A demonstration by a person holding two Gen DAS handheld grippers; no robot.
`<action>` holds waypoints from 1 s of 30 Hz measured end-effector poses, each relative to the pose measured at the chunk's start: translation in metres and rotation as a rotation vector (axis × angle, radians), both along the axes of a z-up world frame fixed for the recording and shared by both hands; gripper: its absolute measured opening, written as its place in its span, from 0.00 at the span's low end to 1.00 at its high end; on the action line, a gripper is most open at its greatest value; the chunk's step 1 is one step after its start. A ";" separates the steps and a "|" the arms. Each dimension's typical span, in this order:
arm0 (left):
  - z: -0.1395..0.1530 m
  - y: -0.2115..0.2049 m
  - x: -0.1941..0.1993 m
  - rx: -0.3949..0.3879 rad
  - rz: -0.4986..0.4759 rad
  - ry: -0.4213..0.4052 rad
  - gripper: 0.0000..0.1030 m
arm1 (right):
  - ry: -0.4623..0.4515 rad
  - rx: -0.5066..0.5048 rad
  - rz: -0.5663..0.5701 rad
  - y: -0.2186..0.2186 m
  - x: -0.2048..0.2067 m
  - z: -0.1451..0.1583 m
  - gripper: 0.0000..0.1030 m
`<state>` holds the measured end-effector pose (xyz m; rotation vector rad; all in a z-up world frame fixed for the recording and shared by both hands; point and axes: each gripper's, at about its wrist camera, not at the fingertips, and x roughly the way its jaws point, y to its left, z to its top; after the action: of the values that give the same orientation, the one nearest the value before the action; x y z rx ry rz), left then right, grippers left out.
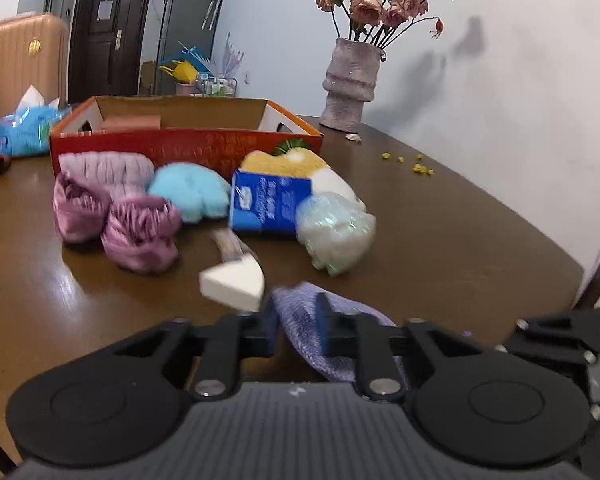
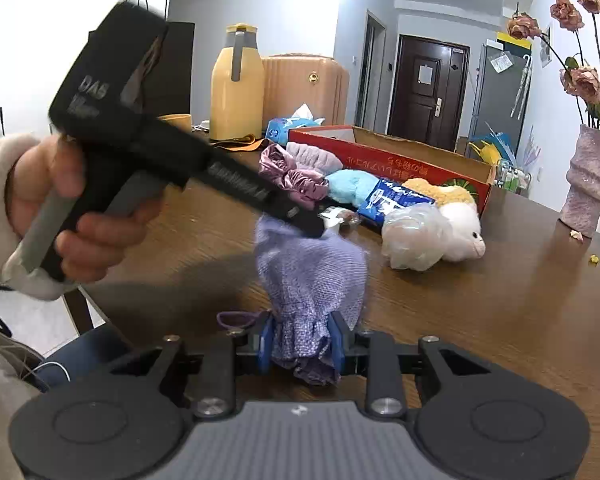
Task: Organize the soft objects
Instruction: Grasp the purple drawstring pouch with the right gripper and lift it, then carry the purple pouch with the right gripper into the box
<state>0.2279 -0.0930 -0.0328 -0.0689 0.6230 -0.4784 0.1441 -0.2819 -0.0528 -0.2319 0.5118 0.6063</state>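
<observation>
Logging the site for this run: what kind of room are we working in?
Most likely a home dining or living area. A brown wooden table carries a pink textured vase of dried roses; behind it stand a grey fridge, a dark front door and a peach hard-shell suitcase.

Bare worktop (image 1: 460, 248) lies open along the right side, toward the vase (image 1: 350, 84) at the far corner. A row of soft things, from satin scrunchies (image 1: 112, 216) to plastic-wrapped bundle (image 1: 336, 232), blocks the red cardboard box (image 1: 184, 144) front.
</observation>
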 end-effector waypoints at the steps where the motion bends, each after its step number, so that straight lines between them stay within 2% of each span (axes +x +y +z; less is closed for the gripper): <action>1: -0.001 0.001 -0.005 -0.003 0.002 0.000 0.06 | 0.002 0.003 0.003 -0.003 0.003 -0.001 0.30; 6: -0.007 0.005 -0.035 0.029 0.085 0.011 0.09 | 0.031 0.076 -0.102 -0.017 0.026 0.000 0.42; 9: -0.007 0.006 -0.057 0.056 0.100 -0.026 0.14 | 0.056 0.102 -0.079 -0.018 0.033 0.001 0.45; 10: -0.003 0.009 -0.062 0.053 0.104 -0.045 0.23 | 0.053 0.088 -0.069 -0.019 0.031 0.002 0.50; 11: 0.002 0.013 -0.067 0.041 0.112 -0.063 0.40 | 0.048 0.083 -0.063 -0.021 0.030 0.005 0.53; 13: 0.017 0.026 -0.073 -0.014 0.107 -0.098 0.53 | 0.050 0.125 -0.071 -0.033 0.025 0.011 0.66; 16: 0.029 0.030 -0.067 -0.036 0.116 -0.105 0.52 | 0.082 0.253 -0.066 -0.055 0.021 0.021 0.66; 20: 0.008 0.022 -0.045 -0.005 0.156 0.023 0.52 | 0.124 0.395 -0.119 -0.059 0.023 0.018 0.65; 22: -0.001 0.021 -0.045 -0.020 0.149 0.055 0.52 | 0.152 0.397 -0.190 -0.047 0.028 0.011 0.58; 26: -0.009 0.028 -0.045 -0.046 0.146 0.074 0.51 | 0.164 0.326 -0.277 -0.025 0.038 -0.008 0.45; 27: -0.011 0.030 -0.044 -0.051 0.149 0.091 0.47 | 0.176 0.343 -0.276 -0.025 0.039 -0.011 0.40; 28: -0.013 0.031 -0.043 -0.056 0.146 0.106 0.36 | 0.188 0.361 -0.271 -0.026 0.041 -0.012 0.36; 29: -0.015 0.032 -0.043 -0.066 0.137 0.115 0.30 | 0.184 0.358 -0.275 -0.026 0.041 -0.012 0.35; 30: -0.015 0.032 -0.044 -0.074 0.125 0.114 0.29 | 0.172 0.337 -0.282 -0.024 0.041 -0.012 0.31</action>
<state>0.1840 -0.0611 -0.0478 -0.2050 0.7078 -0.3776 0.1849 -0.3058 -0.0650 0.2107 0.5864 0.4298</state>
